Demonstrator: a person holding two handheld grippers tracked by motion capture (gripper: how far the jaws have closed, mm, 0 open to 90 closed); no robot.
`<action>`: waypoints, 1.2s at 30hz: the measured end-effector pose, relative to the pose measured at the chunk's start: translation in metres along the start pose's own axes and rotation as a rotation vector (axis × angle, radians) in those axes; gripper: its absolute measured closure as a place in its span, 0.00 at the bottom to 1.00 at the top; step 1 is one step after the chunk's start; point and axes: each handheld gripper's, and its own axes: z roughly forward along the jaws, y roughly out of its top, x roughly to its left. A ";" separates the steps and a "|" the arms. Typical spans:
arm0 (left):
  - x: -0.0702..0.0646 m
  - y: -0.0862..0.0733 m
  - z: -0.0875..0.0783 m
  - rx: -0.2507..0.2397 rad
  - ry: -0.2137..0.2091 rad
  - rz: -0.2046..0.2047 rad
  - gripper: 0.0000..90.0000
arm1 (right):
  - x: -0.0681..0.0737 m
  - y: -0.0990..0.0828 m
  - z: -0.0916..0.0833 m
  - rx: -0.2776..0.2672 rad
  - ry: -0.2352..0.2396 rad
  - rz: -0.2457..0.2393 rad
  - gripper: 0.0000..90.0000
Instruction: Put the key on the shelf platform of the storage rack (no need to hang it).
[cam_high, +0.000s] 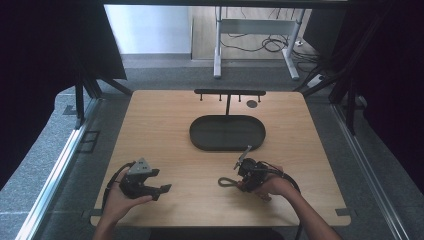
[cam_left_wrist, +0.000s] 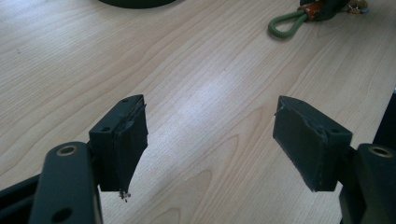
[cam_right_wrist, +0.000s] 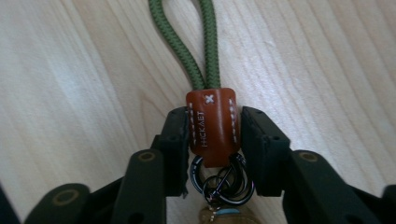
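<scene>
The green braided cord key strap with a brown stitched leather tab and dark metal rings (cam_right_wrist: 211, 123) lies flat on the light wooden desk (cam_high: 165, 125), toward its near right corner, its cord loop pointing left toward the middle. It looks light and limp: the cord will likely sag and swing once lifted, and the rings should dangle and may clink. The leather tab is the firmest, least slippery part, so it is the sensible place to grip. The right gripper (cam_right_wrist: 212, 135) is clamped on that tab, one pad on each side. The left gripper (cam_left_wrist: 210, 140) rests spread wide and empty near the near left corner. A black oval tray (cam_high: 200, 137) sits beyond, mid-desk.
</scene>
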 end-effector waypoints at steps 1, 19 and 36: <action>0.000 0.000 0.000 0.000 0.000 0.000 0.30 | 0.000 0.000 0.000 0.003 -0.021 -0.011 0.71; 0.001 0.000 0.001 -0.003 0.001 -0.009 0.30 | -0.009 -0.004 -0.020 -0.056 -0.007 0.045 0.74; 0.002 -0.001 -0.001 -0.005 0.003 -0.009 0.30 | -0.017 -0.011 -0.065 -0.166 -0.033 0.071 0.74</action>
